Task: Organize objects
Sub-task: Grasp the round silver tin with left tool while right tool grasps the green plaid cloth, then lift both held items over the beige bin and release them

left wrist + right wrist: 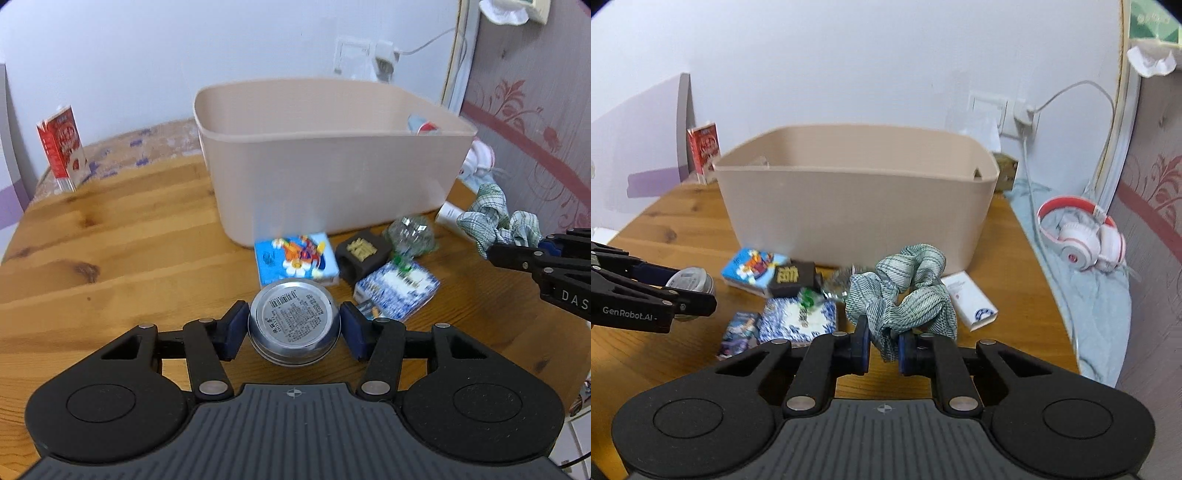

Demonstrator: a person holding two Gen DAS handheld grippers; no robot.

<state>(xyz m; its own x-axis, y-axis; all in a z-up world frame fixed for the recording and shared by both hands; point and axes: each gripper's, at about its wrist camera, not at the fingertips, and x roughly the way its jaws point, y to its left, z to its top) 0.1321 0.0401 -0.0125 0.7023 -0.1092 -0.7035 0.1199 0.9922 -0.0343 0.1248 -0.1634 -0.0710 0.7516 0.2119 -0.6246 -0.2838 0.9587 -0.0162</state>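
Observation:
My left gripper (pixel 293 328) is shut on a round silver tin (pixel 293 325), held above the wooden table (pixel 110 258); the tin also shows in the right wrist view (pixel 690 280). My right gripper (pixel 882 347) is shut on a green checked scrunchie (pixel 905 295), also seen in the left wrist view (pixel 495 218). A beige bin (pixel 325 162) stands behind, also in the right wrist view (pixel 857 195). In front of it lie a blue cartoon packet (pixel 295 260), a dark small box (pixel 364 254), a blue-white patterned box (pixel 399 290) and a clear crumpled wrapper (pixel 410 232).
A red carton (pixel 62 147) stands at the table's far left. A white box (pixel 969 299) lies right of the scrunchie. Red-white headphones (pixel 1082 240) rest on a pale cloth off the table's right edge. A small printed card packet (pixel 738 332) lies near the front.

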